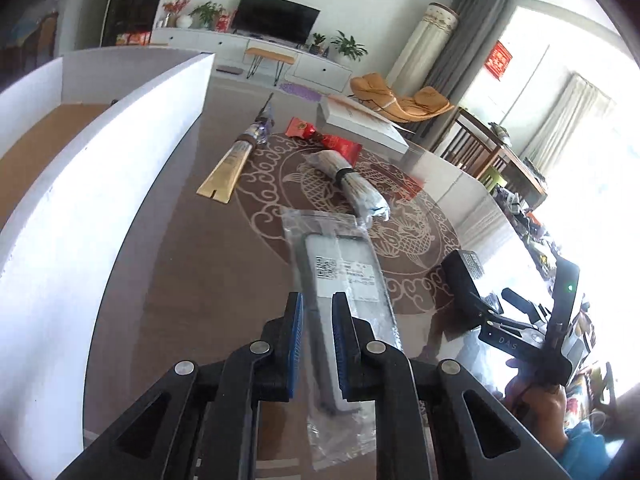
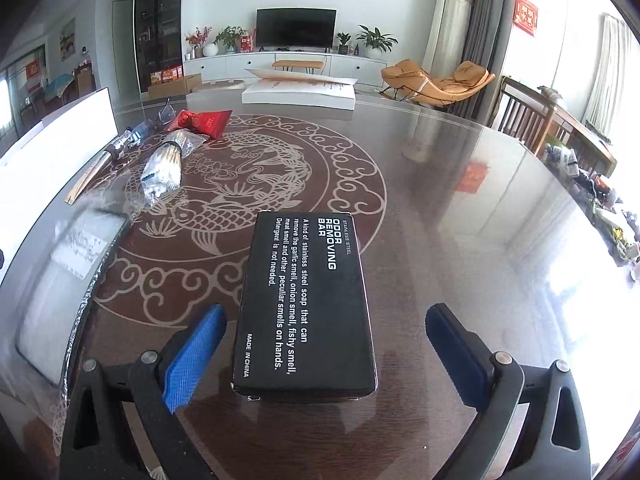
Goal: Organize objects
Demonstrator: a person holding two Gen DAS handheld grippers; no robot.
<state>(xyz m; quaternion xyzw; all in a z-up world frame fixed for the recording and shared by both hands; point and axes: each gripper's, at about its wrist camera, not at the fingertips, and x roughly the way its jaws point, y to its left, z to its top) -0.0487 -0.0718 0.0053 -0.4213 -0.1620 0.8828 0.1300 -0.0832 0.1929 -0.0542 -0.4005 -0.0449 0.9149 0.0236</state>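
My left gripper (image 1: 318,300) is shut on a clear plastic packet (image 1: 344,264) with a pale flat item and a printed label inside. The packet hangs tilted above the table, and its blurred edge shows at the left of the right wrist view (image 2: 68,264). A tall white open box (image 1: 100,168) with a brown floor stands just left of it. My right gripper (image 2: 326,312) is open, its blue pads apart on either side of a black "odor removing bar" box (image 2: 308,292) lying flat on the table, also seen as the black box (image 1: 462,276).
On the round glass table (image 2: 440,220) lie a wrapped bundle of sticks (image 1: 352,184), a red pouch (image 1: 340,146), a long gold-handled item (image 1: 230,168) and a flat white box (image 2: 298,96) at the far edge. Chairs and a cluttered side table stand at the right.
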